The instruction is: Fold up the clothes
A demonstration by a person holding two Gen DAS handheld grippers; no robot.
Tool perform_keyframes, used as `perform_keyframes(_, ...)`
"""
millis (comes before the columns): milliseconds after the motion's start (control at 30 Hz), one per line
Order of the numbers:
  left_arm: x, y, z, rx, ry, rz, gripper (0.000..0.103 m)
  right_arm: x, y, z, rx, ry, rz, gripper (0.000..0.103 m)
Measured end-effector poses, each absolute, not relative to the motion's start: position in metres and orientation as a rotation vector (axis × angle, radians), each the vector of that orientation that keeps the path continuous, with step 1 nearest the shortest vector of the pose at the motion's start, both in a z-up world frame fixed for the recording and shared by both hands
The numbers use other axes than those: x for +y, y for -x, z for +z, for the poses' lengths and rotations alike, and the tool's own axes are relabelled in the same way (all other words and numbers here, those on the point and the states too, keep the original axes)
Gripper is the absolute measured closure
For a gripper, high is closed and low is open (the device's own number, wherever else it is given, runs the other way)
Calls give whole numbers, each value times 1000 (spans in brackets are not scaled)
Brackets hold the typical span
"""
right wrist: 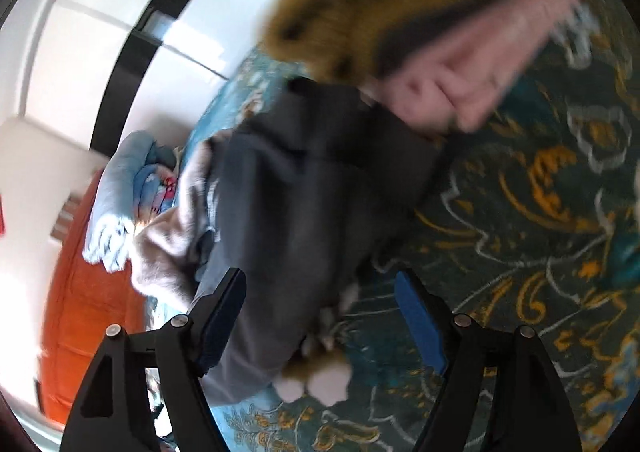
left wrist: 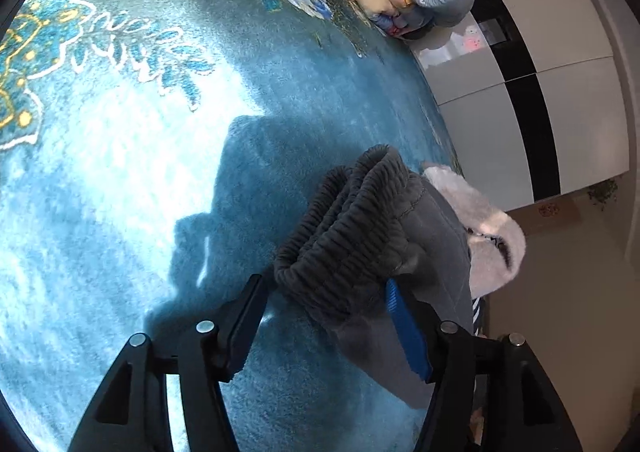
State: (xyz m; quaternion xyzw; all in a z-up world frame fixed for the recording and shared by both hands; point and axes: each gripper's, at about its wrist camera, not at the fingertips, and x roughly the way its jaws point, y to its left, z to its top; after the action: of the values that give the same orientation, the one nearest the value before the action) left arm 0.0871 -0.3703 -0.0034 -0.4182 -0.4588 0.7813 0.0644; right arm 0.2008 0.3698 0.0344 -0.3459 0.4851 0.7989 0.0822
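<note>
Nearest the left wrist lens, the left gripper (left wrist: 320, 316) stands parted with nothing clamped: its left pad sits clear over the teal floral carpet (left wrist: 120, 180), and the blue right pad (left wrist: 404, 328) lies against the grey garment (left wrist: 360, 228), whose ribbed waistband bunches at one o'clock from the jaws. In the blurred right wrist view, the right gripper (right wrist: 320, 316) gapes wide and holds nothing, the same grey garment (right wrist: 304, 188) stretching between its fingers from six towards twelve o'clock.

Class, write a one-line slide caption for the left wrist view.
Open left hand-held gripper beside grey trousers' ribbed waistband on a teal floral bedspread.
</note>
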Motion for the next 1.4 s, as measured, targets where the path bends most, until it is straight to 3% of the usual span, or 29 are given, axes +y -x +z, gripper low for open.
perform_keyframes(167, -361, -71, -2, -1341, 1230, 2414, 34, 386, -185, 10, 1536, 855, 2320, 25)
perform_keyframes(367, -360, -67, -2, -1367, 1190, 2436, 34, 384, -155, 11, 1449, 778, 2337, 26)
perform_keyframes(400, -360, -67, -1, -1372, 1186, 2442, 34, 382, -153, 13, 1440, 773, 2340, 36)
perform_keyframes(433, -360, -66, -1, -1381, 1182, 2445, 34, 379, -151, 15, 1432, 773, 2339, 55)
perform_keyframes(533, -361, -66, 1, -1409, 1182, 2447, 38, 368, -149, 29, 1383, 778, 2360, 75)
perform_keyframes(633, -366, -68, 3, -1462, 1165, 2426, 43, 353, -148, 62, 1293, 778, 2449, 80)
perform_keyframes(833, -368, -81, 19, -1462, 1099, 2370, 47, 350, -224, 149, 1411, 454, 2687, 82)
perform_keyframes(900, -365, -82, 20, -1450, 1125, 2366, 46, 372, -252, 142, 1434, 424, 2634, 82)
perform_keyframes(1067, -349, -92, 10, -1426, 1198, 2304, 44, 421, -275, 50, 1548, 733, 2236, 82)
perform_keyframes(1133, -342, -96, 8, -1400, 1216, 2288, 44, 424, -280, 31, 1579, 737, 2187, 82)
perform_keyframes(1400, -296, -68, -1, -1261, 1282, 2269, 42, 416, -275, 27, 1669, 699, 2208, 82)
